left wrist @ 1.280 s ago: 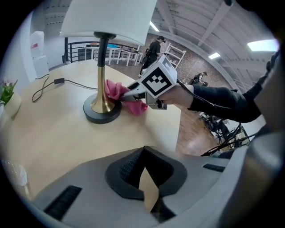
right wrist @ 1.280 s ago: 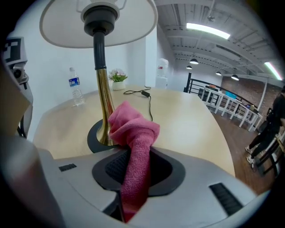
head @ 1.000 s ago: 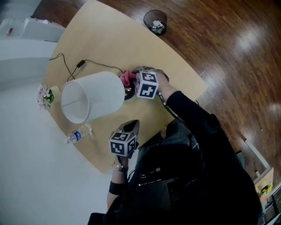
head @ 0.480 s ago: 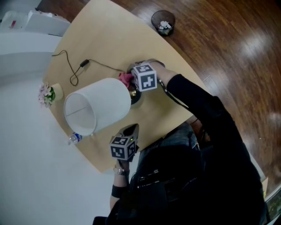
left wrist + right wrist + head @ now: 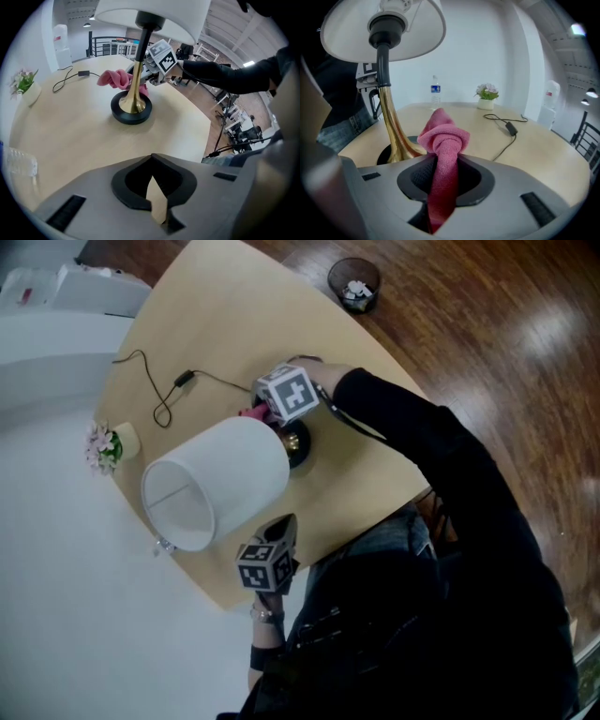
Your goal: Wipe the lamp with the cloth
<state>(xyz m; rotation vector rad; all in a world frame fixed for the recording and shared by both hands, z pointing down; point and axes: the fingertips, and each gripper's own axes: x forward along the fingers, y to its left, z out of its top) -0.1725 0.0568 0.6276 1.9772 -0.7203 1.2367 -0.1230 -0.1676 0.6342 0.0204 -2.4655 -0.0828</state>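
Right gripper view: right gripper (image 5: 440, 163) clamps pink cloth (image 5: 445, 136) beside lamp (image 5: 392, 126), frame centre-left; left gripper (image 5: 152, 164) closed, empty

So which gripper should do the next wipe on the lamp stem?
Right. The right gripper is shut on the pink cloth, beside the brass stem. The left gripper is shut, empty, and back from the lamp base.

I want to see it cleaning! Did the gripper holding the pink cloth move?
Yes. In the head view the right gripper, with the cloth, swung left around the lamp base, toward the cord.
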